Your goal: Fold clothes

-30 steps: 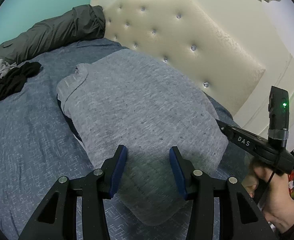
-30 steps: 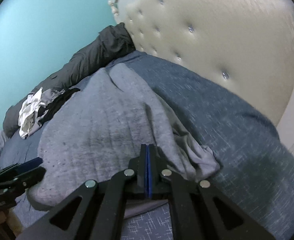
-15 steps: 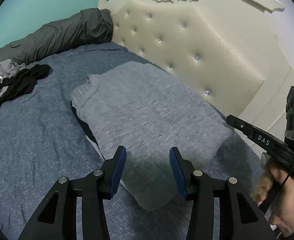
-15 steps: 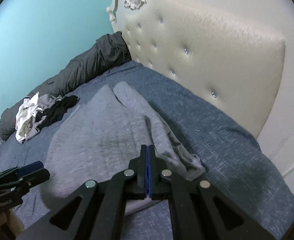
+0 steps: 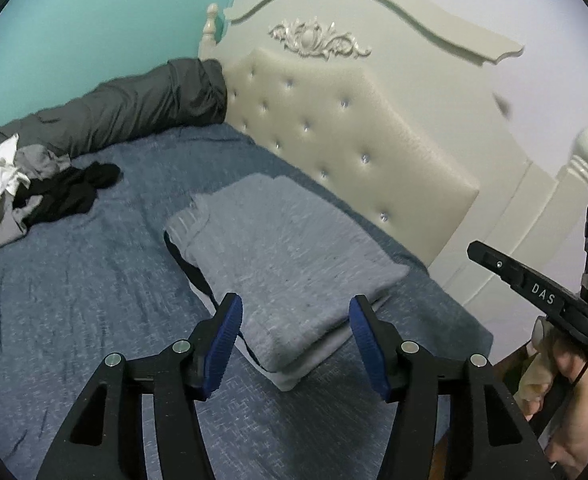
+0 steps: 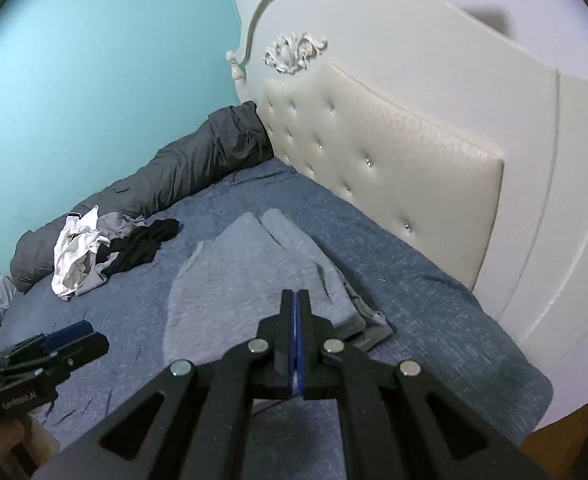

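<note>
Two grippers over folded grey sweater (image 5: 290, 268): "DAS"-marked right gripper (image 6: 296, 316) jaws together, left gripper (image 5: 294, 336) jaws opening, empty.

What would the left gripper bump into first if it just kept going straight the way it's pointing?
Most likely the folded grey garment on the bed. The left gripper, its jaws opening with nothing between them, points down at the garment's near end. Depth is hard to judge in this fisheye view.

Bed (image 5: 74, 300): blue textured cover, cream tufted headboard (image 5: 354, 140) beyond tongs. Folded grey garment (image 5: 286, 264) lies flat on cover just ahead of left tongs (image 5: 294, 332). Loose clothes heap (image 5: 26, 192), white, grey, black, far left. Dark grey bolster (image 5: 134, 108) along teal wall.
</note>
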`<state>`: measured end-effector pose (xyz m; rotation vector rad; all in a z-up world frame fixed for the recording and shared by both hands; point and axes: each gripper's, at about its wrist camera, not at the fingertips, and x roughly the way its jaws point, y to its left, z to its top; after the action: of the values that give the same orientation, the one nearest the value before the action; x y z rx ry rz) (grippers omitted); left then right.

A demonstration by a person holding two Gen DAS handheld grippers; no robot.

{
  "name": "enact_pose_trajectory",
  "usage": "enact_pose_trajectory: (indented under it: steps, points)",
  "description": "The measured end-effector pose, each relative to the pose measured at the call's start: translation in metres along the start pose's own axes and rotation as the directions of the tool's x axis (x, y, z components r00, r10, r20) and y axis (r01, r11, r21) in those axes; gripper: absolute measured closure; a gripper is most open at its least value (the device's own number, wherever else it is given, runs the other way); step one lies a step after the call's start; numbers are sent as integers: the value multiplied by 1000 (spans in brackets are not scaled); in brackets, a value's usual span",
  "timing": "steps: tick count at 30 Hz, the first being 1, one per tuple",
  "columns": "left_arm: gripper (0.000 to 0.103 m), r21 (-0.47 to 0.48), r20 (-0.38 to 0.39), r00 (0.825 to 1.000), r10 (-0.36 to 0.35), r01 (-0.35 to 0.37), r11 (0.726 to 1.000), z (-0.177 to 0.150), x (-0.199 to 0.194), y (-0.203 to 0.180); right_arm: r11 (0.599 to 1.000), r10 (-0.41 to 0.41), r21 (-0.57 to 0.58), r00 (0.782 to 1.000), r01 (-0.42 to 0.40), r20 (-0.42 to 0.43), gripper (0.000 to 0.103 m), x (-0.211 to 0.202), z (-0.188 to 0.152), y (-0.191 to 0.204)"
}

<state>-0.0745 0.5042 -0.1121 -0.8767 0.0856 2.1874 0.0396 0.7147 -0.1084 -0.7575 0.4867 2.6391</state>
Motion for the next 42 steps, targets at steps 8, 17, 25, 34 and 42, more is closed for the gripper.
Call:
enact_pose_trajectory:
  steps: [8,17,25,34,42]
  points:
    - [42,12,49,999,3,-4,1000,1,-47,-7,1000,5,-10,1000,-5,27,103,-42,1,19]
    - [42,22,82,997,3,-5,1000,0,-83,-12,1000,1,-27,999,1,48,103,-75,4,31]
    - [38,37,111,994,-4,0,999,-3,-116,-19,999,-1,-44,999,3,54,103,-102,1,43]
    - [35,46,131,991,-21,15,999,-13,-144,-23,999,-28,-34,999,29,40,102,-126,-13,49]
    - [30,64,135,991,-24,16,998,-27,-161,-25,999,-32,-31,998,34,47,102,-151,-28,55]
